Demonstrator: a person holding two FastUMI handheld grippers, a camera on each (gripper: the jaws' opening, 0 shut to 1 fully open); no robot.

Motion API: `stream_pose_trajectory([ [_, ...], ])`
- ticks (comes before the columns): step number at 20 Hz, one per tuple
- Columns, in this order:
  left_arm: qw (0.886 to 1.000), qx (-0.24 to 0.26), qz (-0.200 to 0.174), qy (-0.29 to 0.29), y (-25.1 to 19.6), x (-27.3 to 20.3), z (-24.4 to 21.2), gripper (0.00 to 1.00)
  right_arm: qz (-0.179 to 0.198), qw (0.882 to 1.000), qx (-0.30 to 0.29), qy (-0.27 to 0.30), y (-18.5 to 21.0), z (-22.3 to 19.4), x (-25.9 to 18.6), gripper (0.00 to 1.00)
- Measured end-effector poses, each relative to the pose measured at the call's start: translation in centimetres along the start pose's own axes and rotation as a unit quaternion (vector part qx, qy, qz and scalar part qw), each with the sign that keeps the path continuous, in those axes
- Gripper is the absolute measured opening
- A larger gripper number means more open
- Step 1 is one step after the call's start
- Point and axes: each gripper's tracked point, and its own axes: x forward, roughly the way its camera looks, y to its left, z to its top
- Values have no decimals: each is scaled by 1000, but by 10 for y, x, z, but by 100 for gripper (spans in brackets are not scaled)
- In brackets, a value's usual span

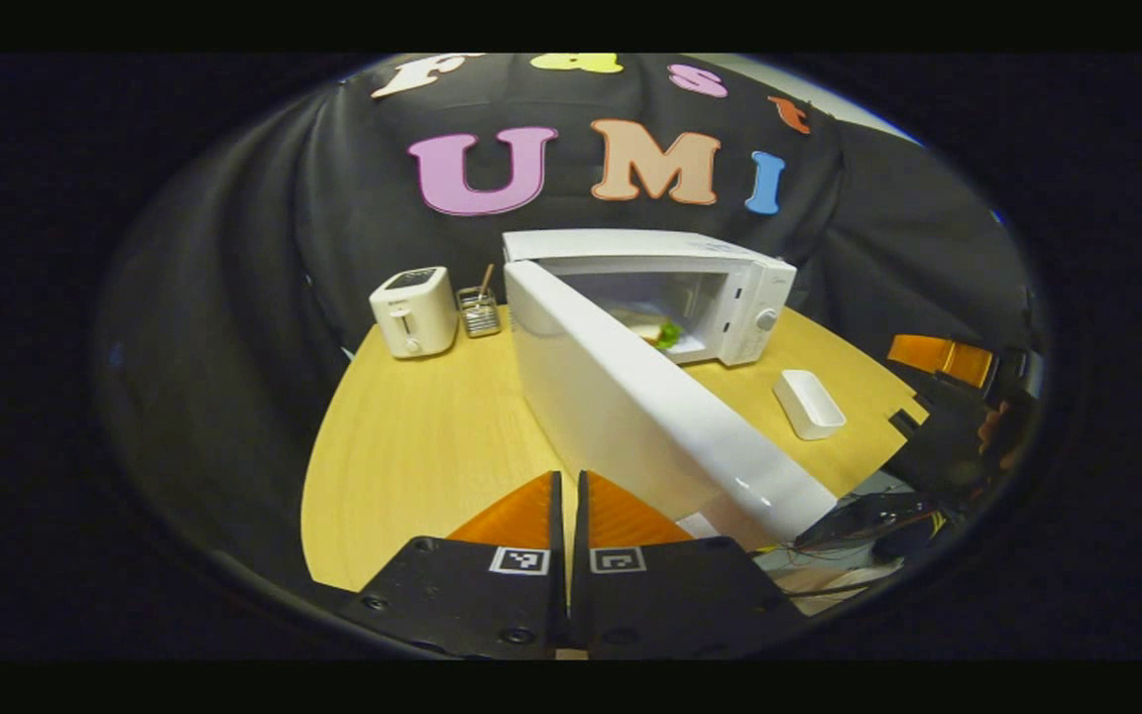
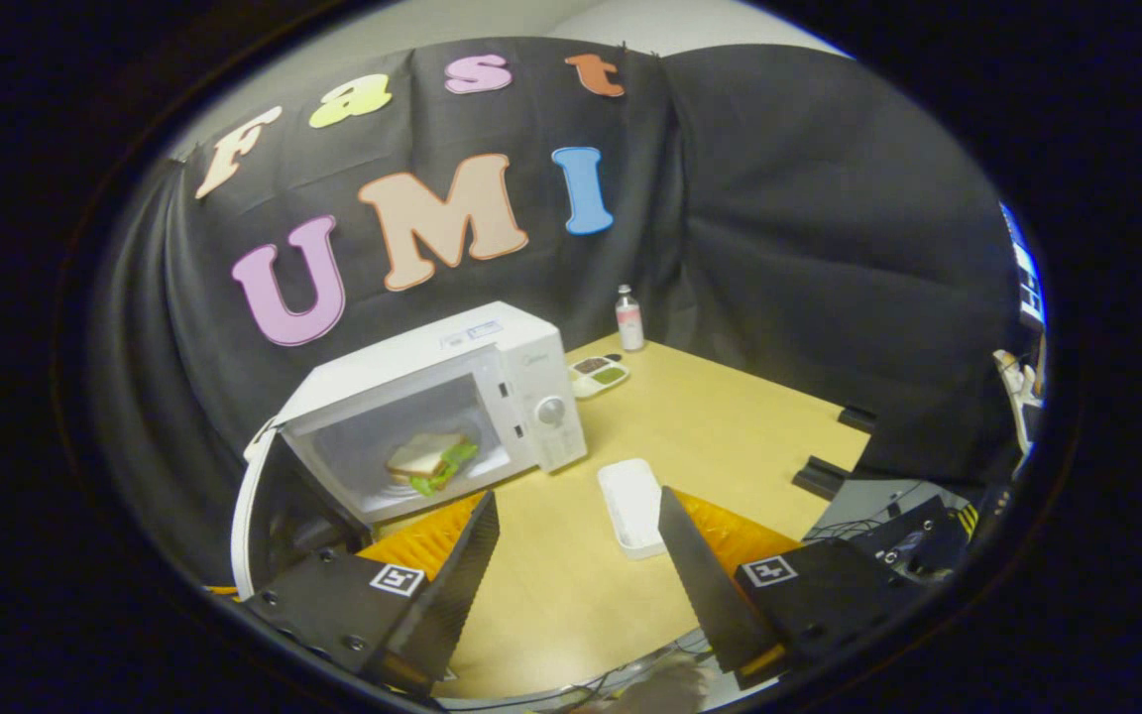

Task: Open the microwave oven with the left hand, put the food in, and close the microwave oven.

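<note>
Now sandwich (image 2: 429, 460) inside microwave (image 2: 492, 382), door (image 1: 650, 416) wide open. My left hand-held gripper (image 1: 571, 496) pinched together, empty (right (image 2: 579, 526) spread, empty). Risk: glancing push leaves door unlatched.

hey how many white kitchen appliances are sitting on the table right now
2. The toaster stands at the table's far left in the left gripper view, beside a small utensil rack. The microwave stands right of it, door open, sandwich inside. Others may be hidden.
</note>
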Motion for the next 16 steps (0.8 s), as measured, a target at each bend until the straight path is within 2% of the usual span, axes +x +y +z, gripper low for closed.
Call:
stream_pose_trajectory([
  [4,1000,-1,-7,-5,-19,10,14,0,-28,1000,10,1,-36,7,-2,100],
  [8,1000,-10,-7,-5,-42,25,26,1,-36,999,9,7,-64,17,8,99],
  [15,999,-28,16,4,-75,46,40,0,-1,1000,-3,26,-84,30,39,100],
  [16,999,-27,18,2,-80,49,43,3,7,1000,-6,30,-87,32,45,100],
])
